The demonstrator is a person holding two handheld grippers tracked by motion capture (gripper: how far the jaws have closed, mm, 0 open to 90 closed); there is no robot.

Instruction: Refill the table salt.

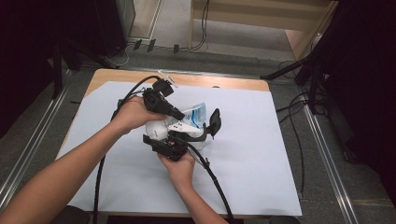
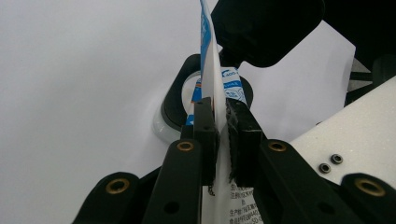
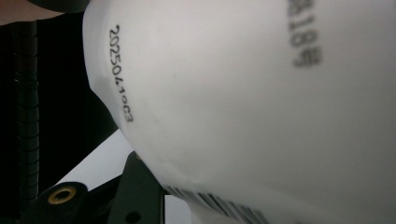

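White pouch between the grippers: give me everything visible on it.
The white pouch looks like soft, smooth plastic with a rounded, bulging body; a printed date code and a barcode show in the right gripper view. Its flat blue-and-white printed end stands edge-on, pinched between the pads of the left gripper. The right gripper holds the body from the near side. It is held over the white sheet covering the table; whether it rests on it is unclear.
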